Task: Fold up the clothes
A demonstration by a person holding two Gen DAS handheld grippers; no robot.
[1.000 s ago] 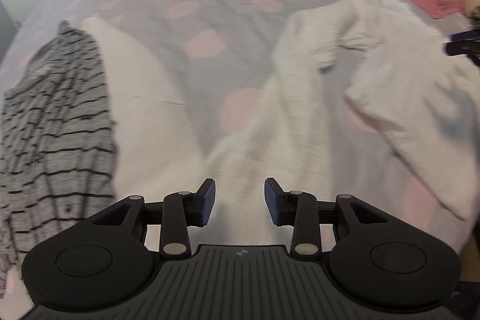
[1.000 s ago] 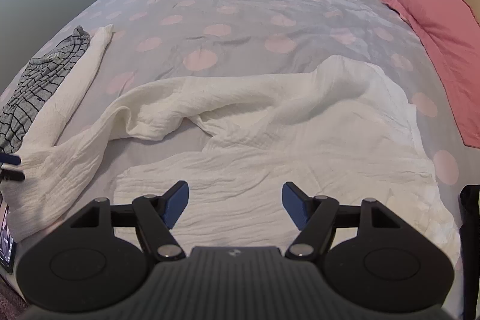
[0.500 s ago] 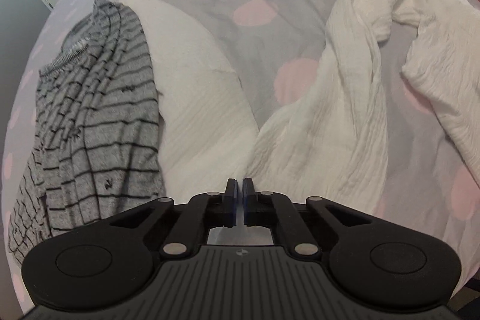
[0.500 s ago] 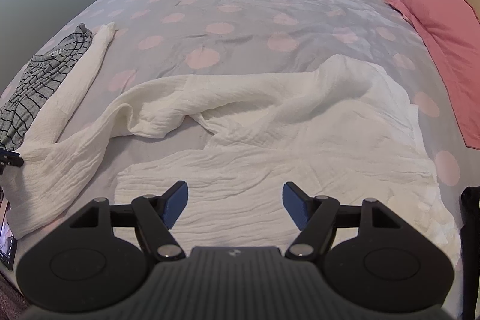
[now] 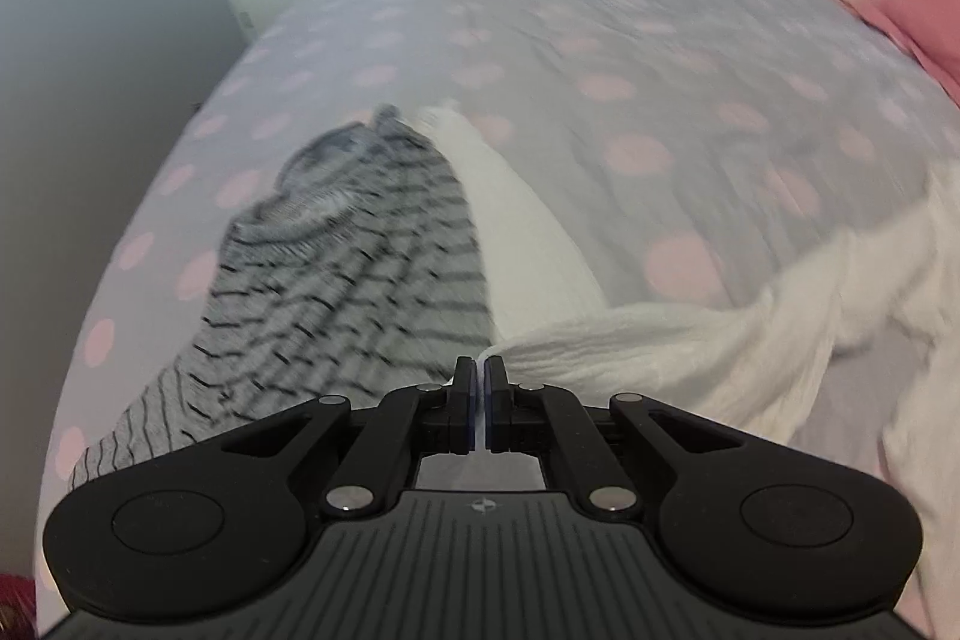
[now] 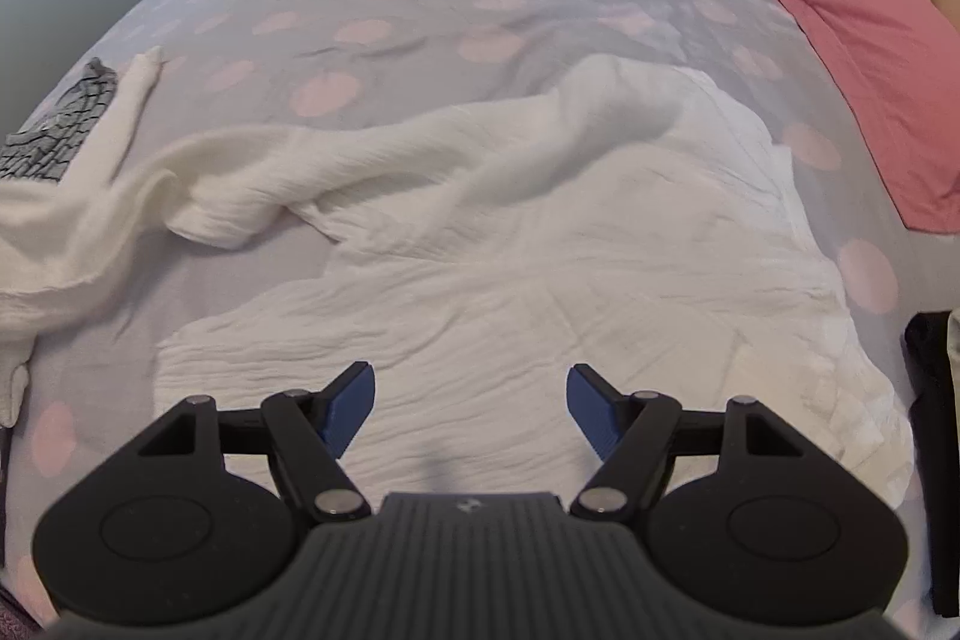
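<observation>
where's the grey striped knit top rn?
Grey striped knit top: bed's left edge, left-wrist view, against the white crinkled garment, just beyond the left claw.

Striped garment (image 5: 348,268) motion-blurred at 10 o'clock; white garment (image 5: 750,340) ran off frame at 3 o'clock.

The left tongs (image 5: 479,370) are pressed together on a thin edge of the white garment (image 5: 708,334), which stretches away to the right in a crinkled band across the bed (image 5: 600,40). Just left of the tips lies a grey striped sweater (image 5: 348,268), blurred, touching a long white strip of cloth. A pink pillow (image 5: 924,22) shows at far right.
</observation>
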